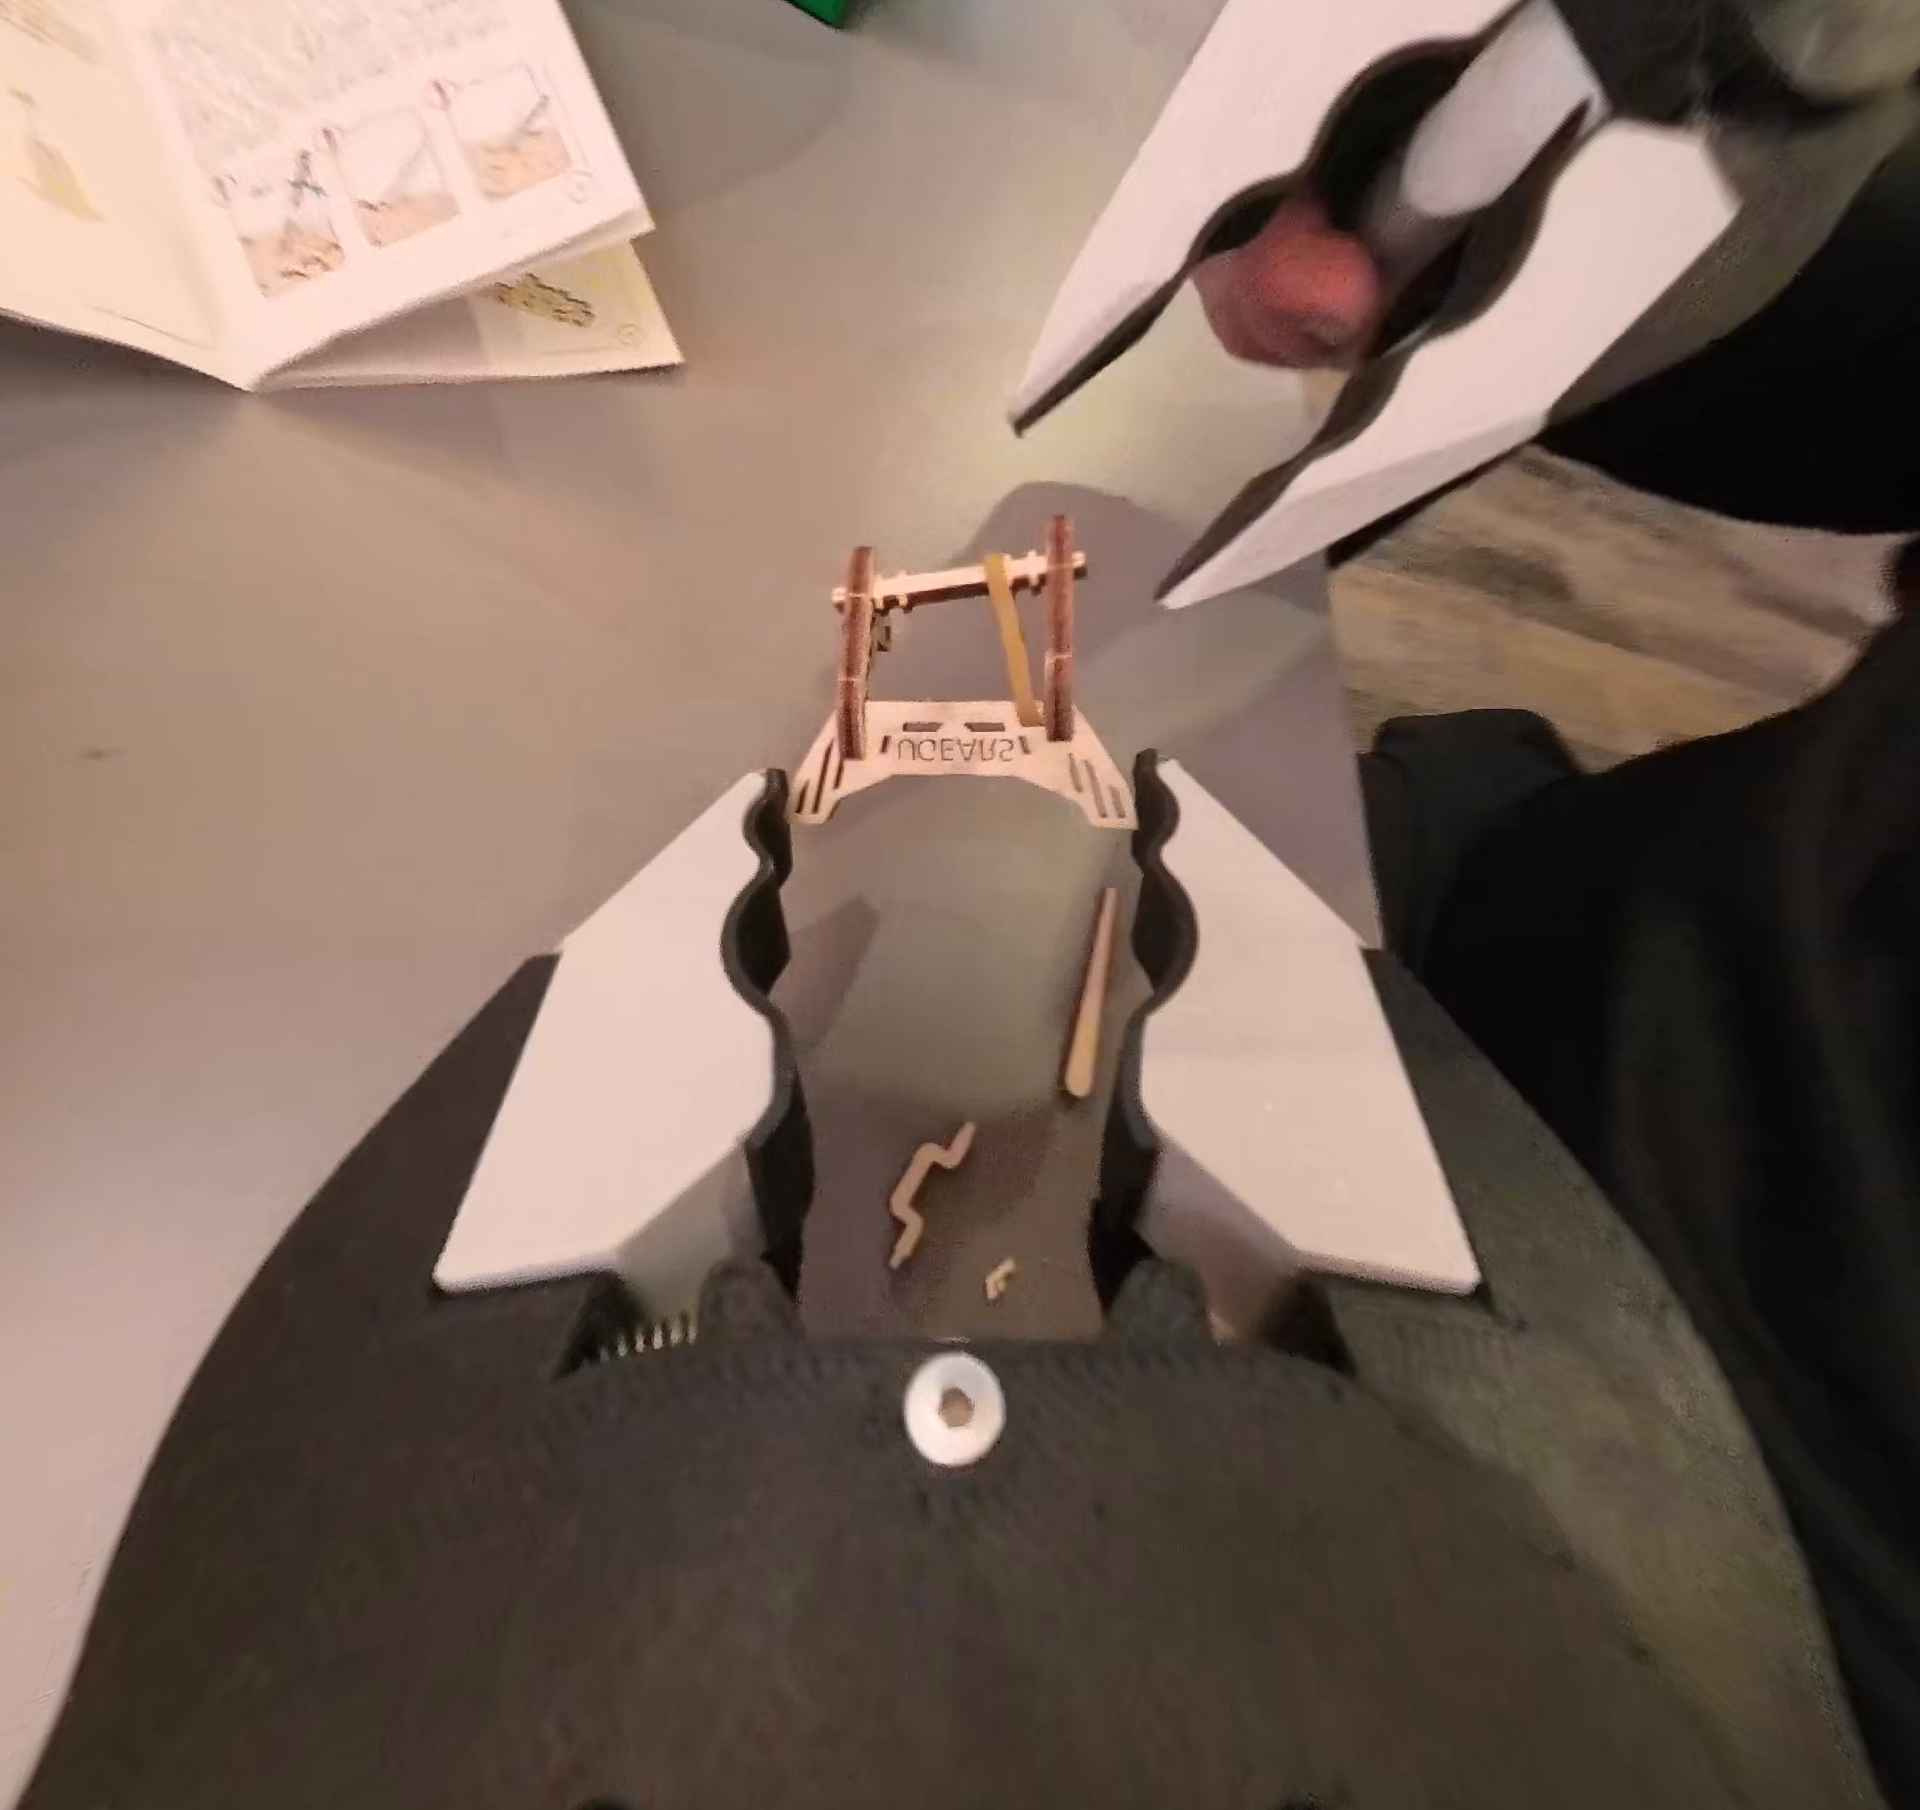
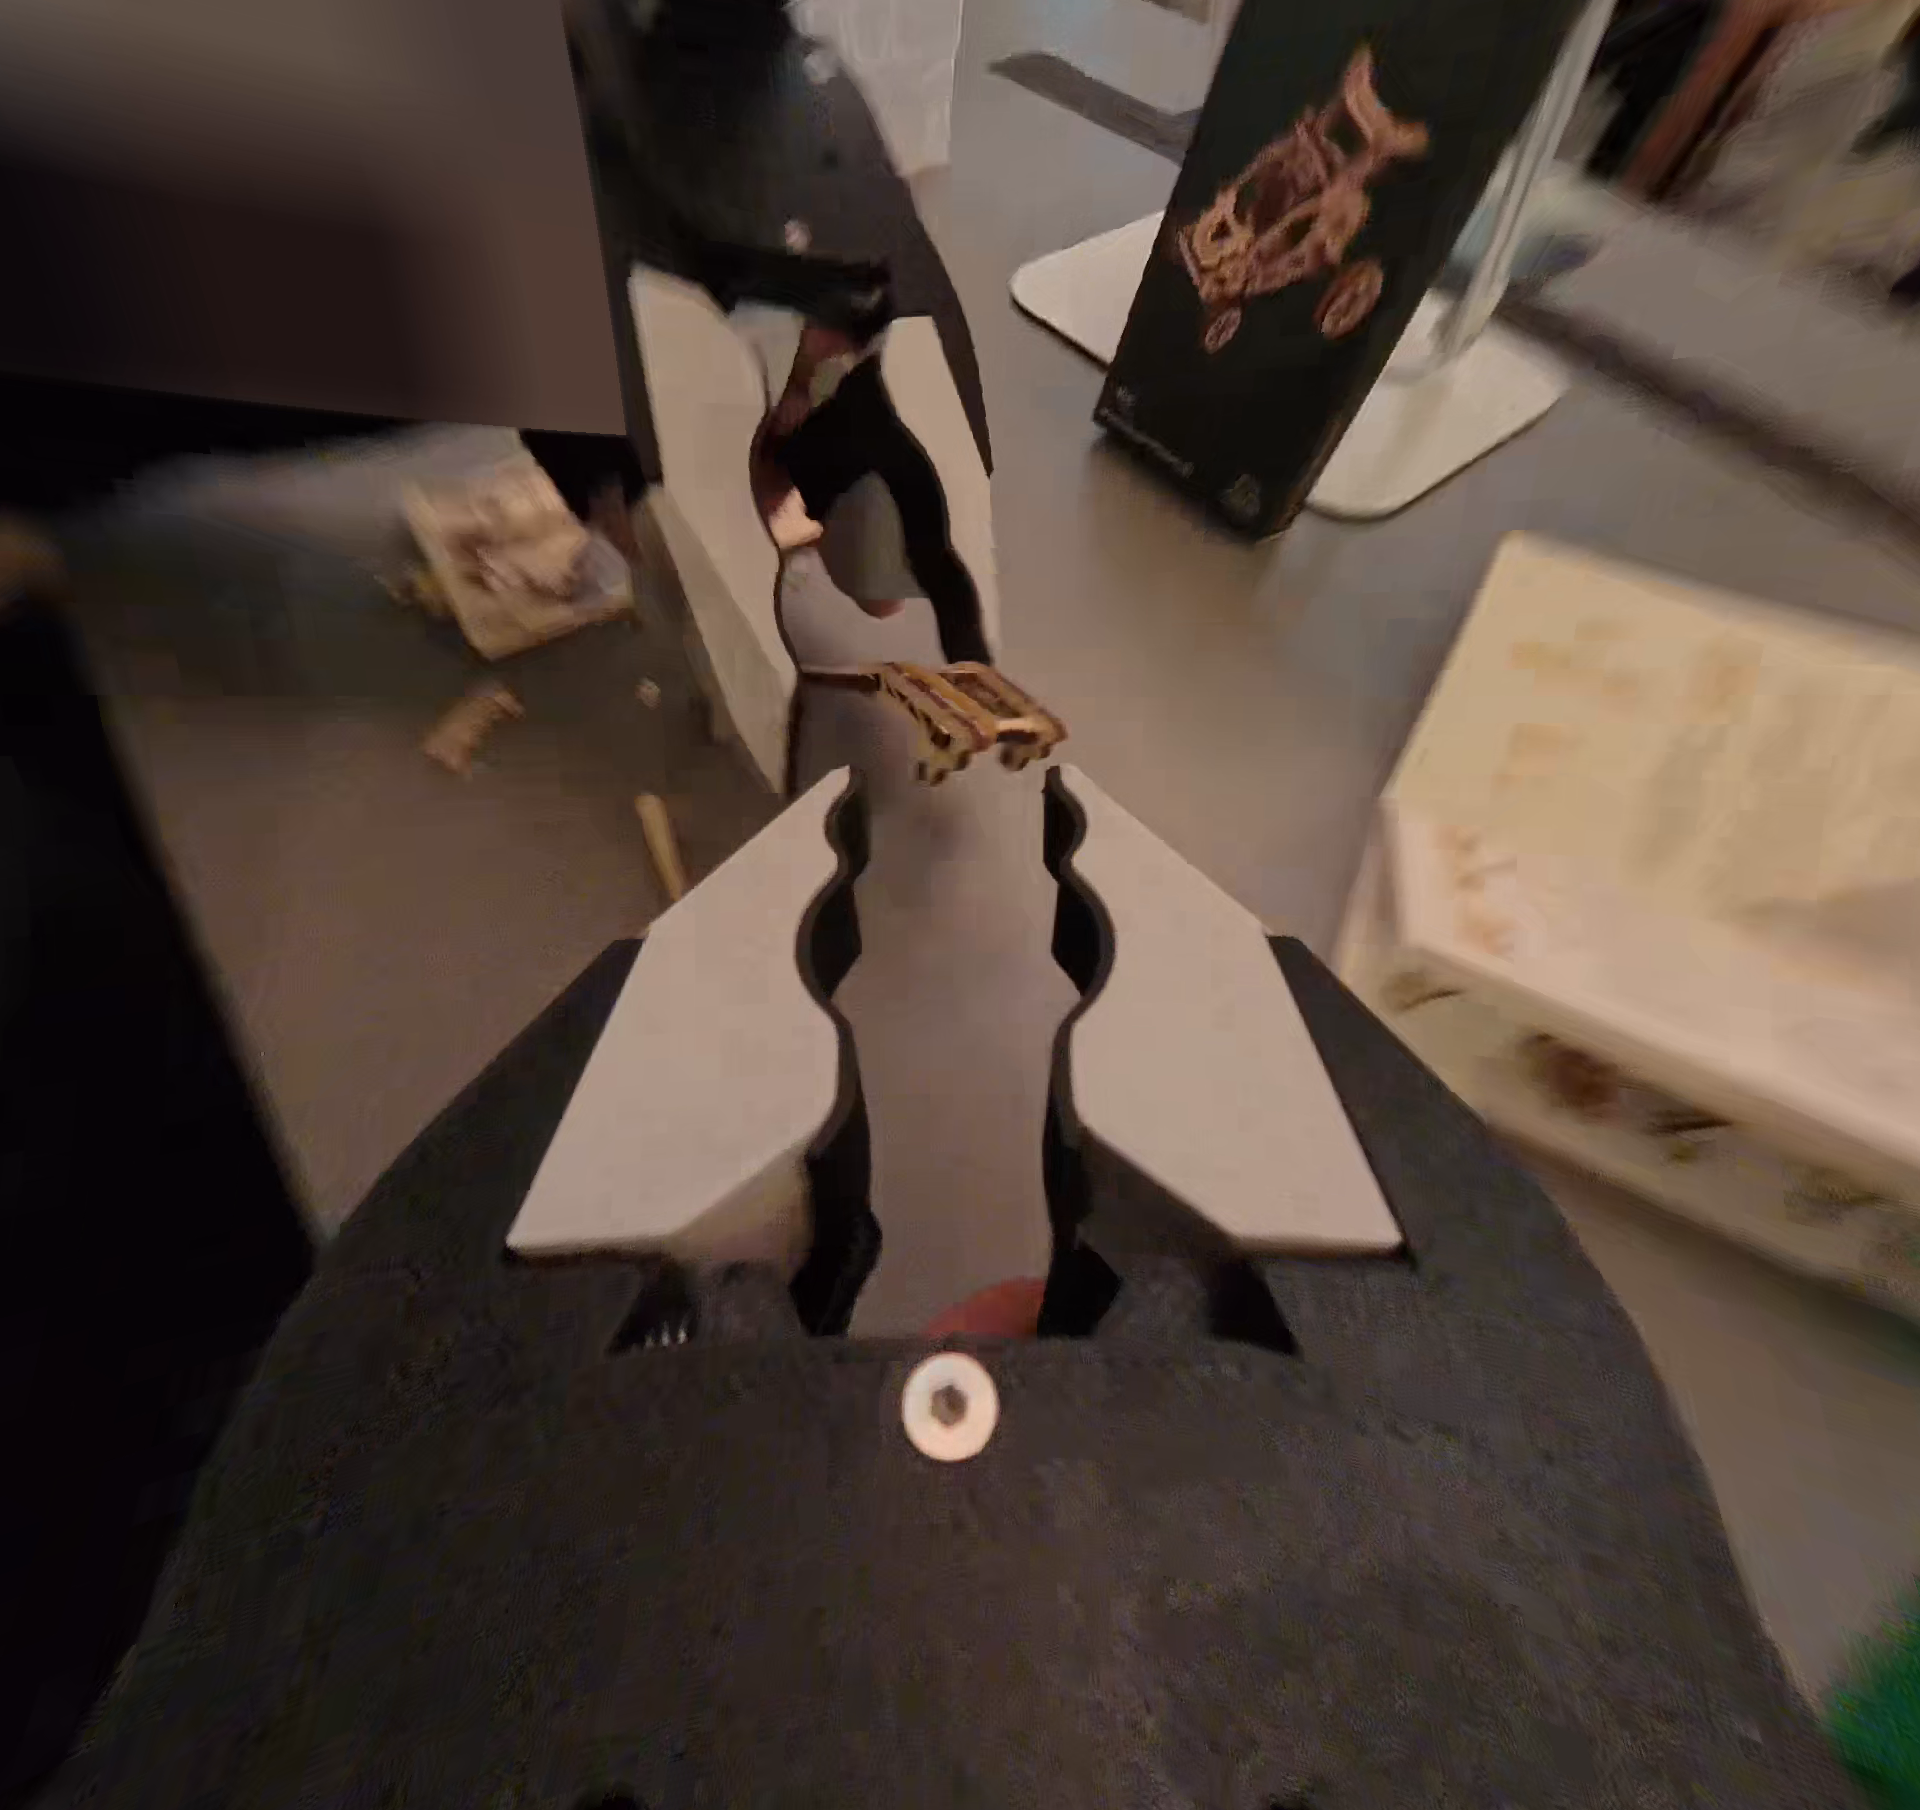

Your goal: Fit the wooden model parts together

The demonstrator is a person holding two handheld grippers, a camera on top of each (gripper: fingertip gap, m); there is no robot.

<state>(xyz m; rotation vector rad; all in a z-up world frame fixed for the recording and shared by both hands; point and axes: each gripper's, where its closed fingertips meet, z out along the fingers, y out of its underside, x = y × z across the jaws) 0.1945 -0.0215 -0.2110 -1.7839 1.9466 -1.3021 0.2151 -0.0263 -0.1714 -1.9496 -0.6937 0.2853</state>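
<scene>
Wooden model (image 1: pixel 961 700) sits clamped mid-frame in the left gripper (image 1: pixel 961 804), steadied for the right gripper (image 2: pixel 951 784), jaws wide and empty

Both tongs (image 1: pixel 961 794) (image 2: pixel 951 784) have white wavy-edged fingers, black bodies, one pale, possibly plastic, screw.
</scene>
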